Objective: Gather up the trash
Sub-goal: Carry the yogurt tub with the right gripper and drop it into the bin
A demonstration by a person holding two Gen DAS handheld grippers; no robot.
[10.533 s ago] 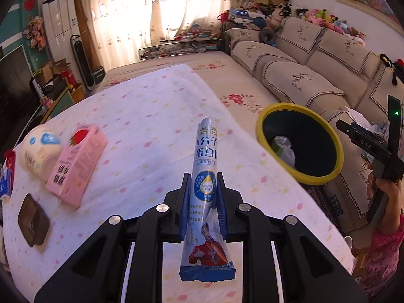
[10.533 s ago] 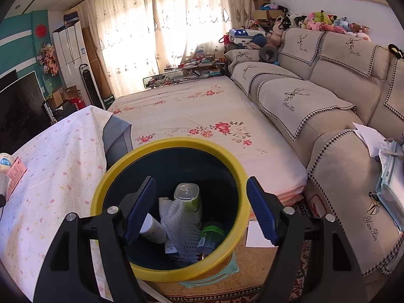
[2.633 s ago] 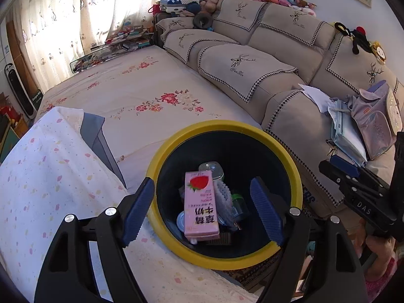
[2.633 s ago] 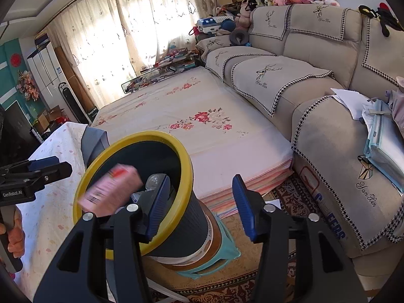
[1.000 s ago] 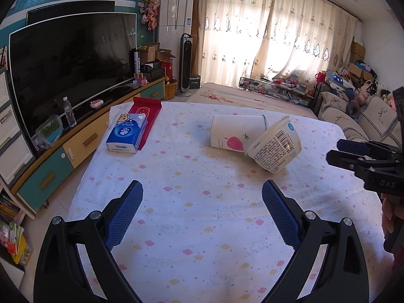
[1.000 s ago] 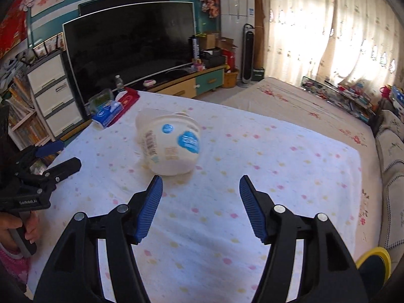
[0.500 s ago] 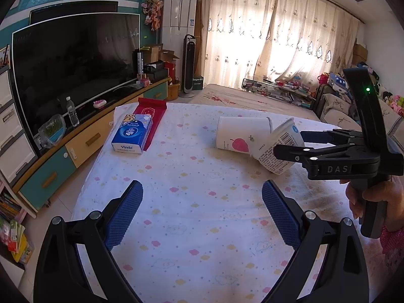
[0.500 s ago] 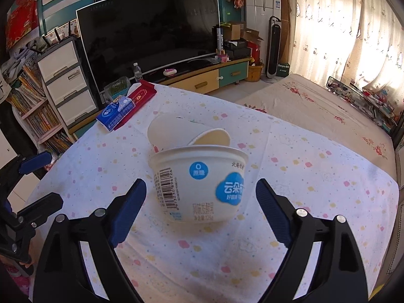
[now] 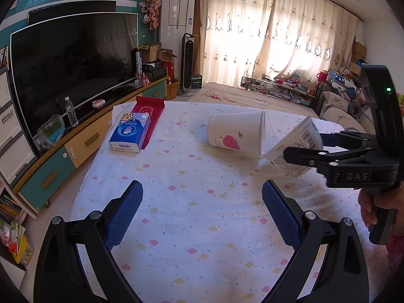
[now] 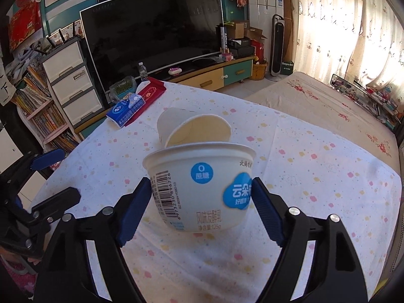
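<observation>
A white yogurt cup [image 10: 199,192] with blue labels lies tilted on the dotted tablecloth [image 9: 192,217], leaning on a tipped white paper cup [image 9: 234,136] with a strawberry print. My right gripper [image 10: 200,184] has the yogurt cup between its blue pads. Its jaws are closing, and both pads touch the cup's sides. In the left wrist view that gripper [image 9: 303,146] reaches in from the right around the cup [image 9: 293,149]. My left gripper [image 9: 202,186] hovers open and empty over the cloth, well short of both cups.
A blue tissue pack [image 9: 131,133] lies on a red packet [image 9: 151,108] at the table's far left corner. Beyond the left edge stand a low cabinet [image 9: 83,139] and a large TV [image 9: 70,63]. A hand [image 9: 378,202] holds the right gripper's handle.
The right gripper has moved forward until the yogurt cup sits between its pads, and its jaws have narrowed onto the cup. The left gripper has kept still.
</observation>
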